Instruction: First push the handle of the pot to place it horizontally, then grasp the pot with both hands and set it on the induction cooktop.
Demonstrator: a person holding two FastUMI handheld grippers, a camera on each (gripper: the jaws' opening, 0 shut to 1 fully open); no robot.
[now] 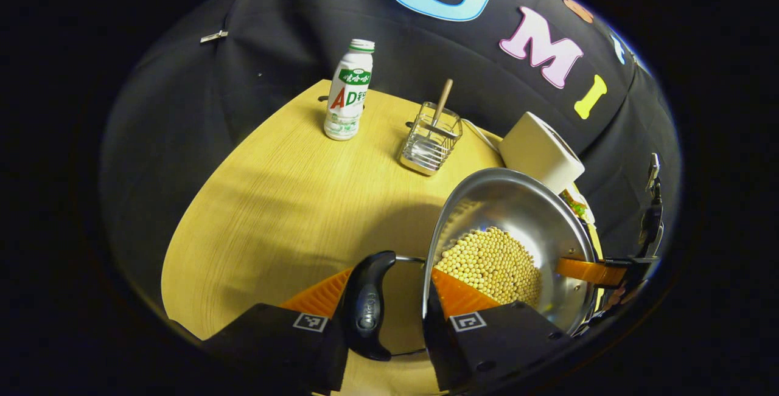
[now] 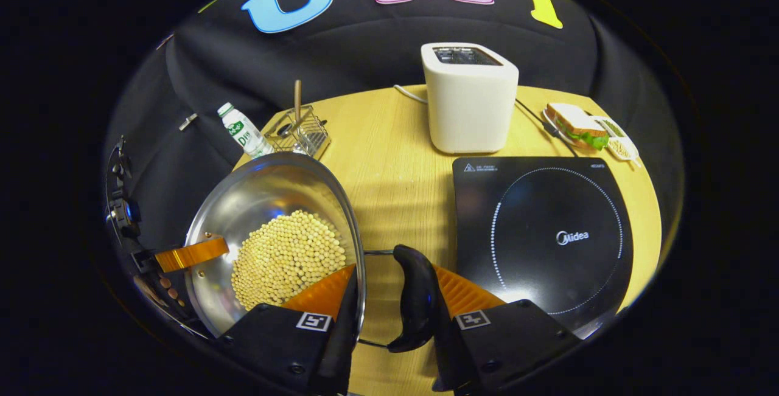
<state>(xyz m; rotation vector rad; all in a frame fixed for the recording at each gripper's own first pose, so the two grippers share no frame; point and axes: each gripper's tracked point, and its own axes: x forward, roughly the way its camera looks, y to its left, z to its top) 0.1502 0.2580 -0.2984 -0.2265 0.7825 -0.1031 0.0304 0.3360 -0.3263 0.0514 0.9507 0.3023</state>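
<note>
A steel pot point(image 1: 517, 213) point(image 2: 261, 195) holding soybeans point(image 1: 493, 262) point(image 2: 286, 256) hangs between both grippers and looks raised a little off the table, left of the black induction cooktop point(image 2: 548, 232). My left gripper point(image 1: 391, 274) is shut on one black side handle point(image 1: 368, 305), with one finger outside the handle and the other inside the rim. My right gripper point(image 2: 394, 269) clamps the opposite handle point(image 2: 417, 298) the same way. Across the pot in each view, one finger point(image 1: 587, 269) point(image 2: 192, 253) of the other gripper reaches over the rim.
A white toaster point(image 2: 468, 98) point(image 1: 538, 149) stands behind the cooktop with its cord trailing. A milk bottle point(image 1: 348, 92) point(image 2: 243, 131) and a wire basket point(image 1: 429, 140) point(image 2: 301, 131) with a wooden-handled utensil sit at the table's back. A sandwich plate point(image 2: 578, 125) lies far right.
</note>
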